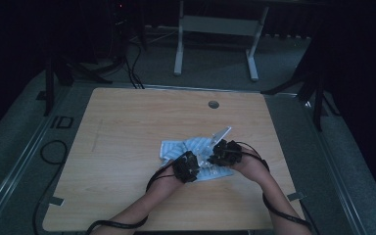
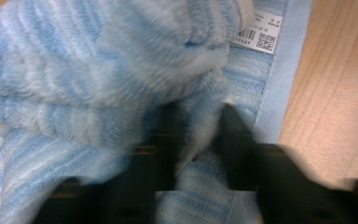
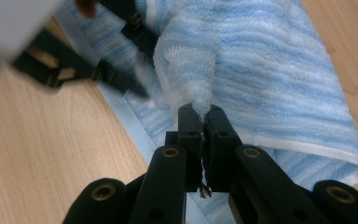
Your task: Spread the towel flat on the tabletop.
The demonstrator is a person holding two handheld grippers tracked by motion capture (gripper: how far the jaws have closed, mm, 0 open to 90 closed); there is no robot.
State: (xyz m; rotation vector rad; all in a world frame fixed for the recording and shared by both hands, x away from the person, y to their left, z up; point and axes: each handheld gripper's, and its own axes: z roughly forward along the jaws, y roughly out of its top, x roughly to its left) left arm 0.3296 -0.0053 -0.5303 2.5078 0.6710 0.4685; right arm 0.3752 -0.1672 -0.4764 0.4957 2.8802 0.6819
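Blue striped towel lying rumpled on the wooden table, a little toward the near right corner, well clear of every edge. Right gripper clamped tight on a pinched ridge of the cloth, jaws nearly touching with a thin tuft of pile between them. Left gripper set narrow around another fold, pile bunched between the jaws and apparently pinched, near the hemmed edge where the white label sits. In the high view, both grippers close together over the near part of the towel, left gripper beside right gripper.

Judged as the start of a lift or spread, with two grips taken close together on a crumpled heap.

To do it well:
- Confirm a firm bite on the left side before pulling; loose pile slips out easily.
- Draw the hands apart slowly and evenly, keeping the cloth taut between the two grips.
- Lift only enough to free the folds from the table, avoiding drag against the wood.
- Watch for extra layers caught in either bite, likely to leave the towel twisted.
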